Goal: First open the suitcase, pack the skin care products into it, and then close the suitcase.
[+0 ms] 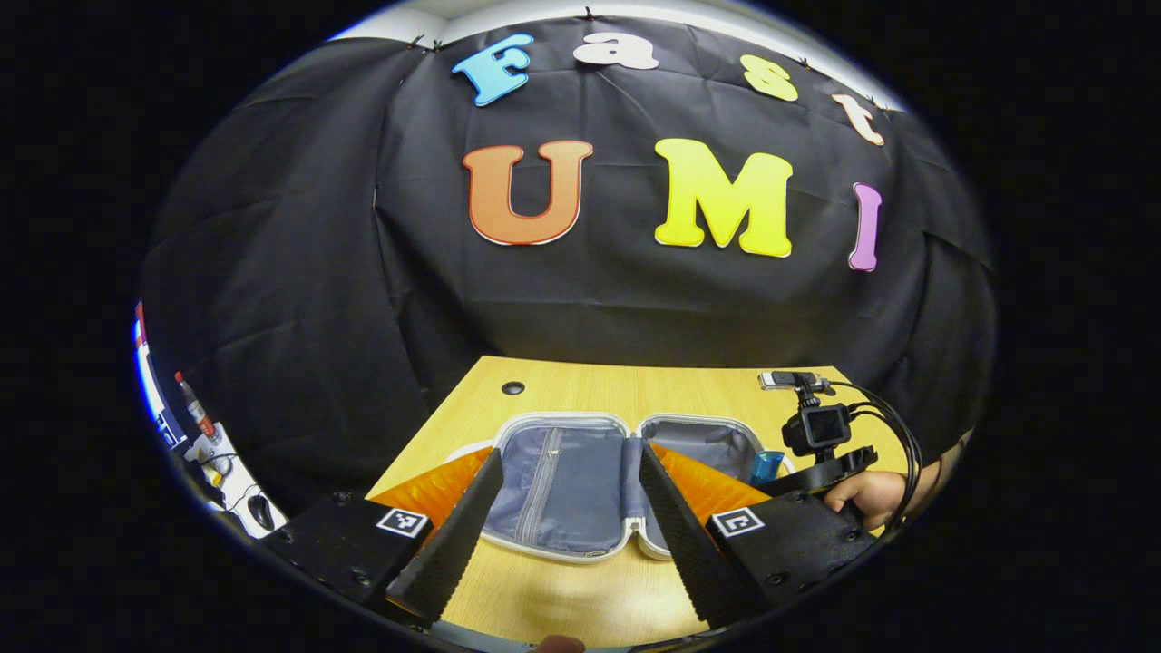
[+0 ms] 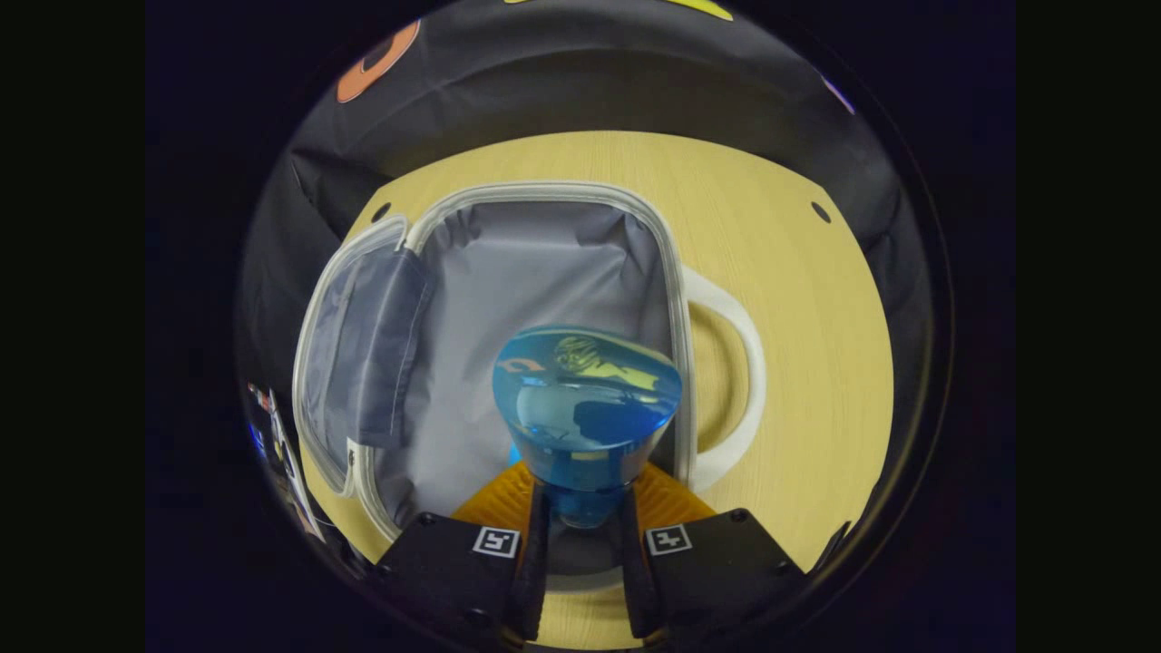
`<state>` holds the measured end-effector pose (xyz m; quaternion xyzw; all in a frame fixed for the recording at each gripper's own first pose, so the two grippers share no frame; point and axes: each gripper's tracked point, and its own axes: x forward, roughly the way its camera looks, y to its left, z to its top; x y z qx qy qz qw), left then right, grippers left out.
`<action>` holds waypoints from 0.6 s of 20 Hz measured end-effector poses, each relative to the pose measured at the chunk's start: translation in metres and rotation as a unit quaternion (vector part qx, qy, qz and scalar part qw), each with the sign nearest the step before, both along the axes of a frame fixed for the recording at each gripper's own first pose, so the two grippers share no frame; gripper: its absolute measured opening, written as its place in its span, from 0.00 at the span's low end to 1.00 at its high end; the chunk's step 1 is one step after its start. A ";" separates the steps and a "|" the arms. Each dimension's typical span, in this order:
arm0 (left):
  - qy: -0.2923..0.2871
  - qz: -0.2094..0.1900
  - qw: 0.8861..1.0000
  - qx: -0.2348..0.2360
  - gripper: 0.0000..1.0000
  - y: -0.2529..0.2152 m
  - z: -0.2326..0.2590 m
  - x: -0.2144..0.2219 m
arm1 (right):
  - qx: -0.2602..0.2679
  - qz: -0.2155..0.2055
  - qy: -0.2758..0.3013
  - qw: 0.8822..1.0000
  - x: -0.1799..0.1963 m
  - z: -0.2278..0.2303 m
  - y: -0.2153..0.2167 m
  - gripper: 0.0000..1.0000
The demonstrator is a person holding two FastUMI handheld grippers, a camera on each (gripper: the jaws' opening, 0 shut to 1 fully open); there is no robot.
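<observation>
Left tongs (image 1: 567, 508) stand spread apart with nothing between their two black ribbed fingers, hovering above the near edge of the wooden surface (image 1: 580, 385). Beyond them, toward 12 o'clock, the suitcase (image 1: 562, 485) lies open and flat, both grey-lined halves side by side, orange shell showing under the fingers. At about 3 o'clock, the right tongs (image 1: 821, 476) sit over the suitcase's right half, held by a hand (image 1: 866, 494), with a blue skin care bottle (image 1: 766, 467) at their tip, just above the lining.

Right tongs (image 2: 580, 535), in the right gripper view, are clenched on the neck of the blue bottle (image 2: 585, 404), both fingers pressing its sides, its wide glossy end pointing away toward 12 o'clock. Behind it lies the suitcase's (image 2: 535, 272) grey-lined half, the other half folded out at 9 o'clock. A white handle (image 2: 739, 381) juts at 3 o'clock onto the wooden surface (image 2: 816, 317).
</observation>
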<state>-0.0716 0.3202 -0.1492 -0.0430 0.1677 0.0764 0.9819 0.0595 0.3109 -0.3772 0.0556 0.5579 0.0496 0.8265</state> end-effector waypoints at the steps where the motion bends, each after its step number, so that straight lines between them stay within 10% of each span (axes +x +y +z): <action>1: 0.006 0.001 1.000 -0.003 0.98 0.001 -0.004 0.000 | 0.004 0.001 0.009 1.000 0.001 -0.003 -0.001 0.34; 12: -0.001 0.018 1.000 -0.006 0.97 0.026 -0.006 0.008 | -0.017 0.010 0.080 0.997 -0.010 -0.025 0.011 0.35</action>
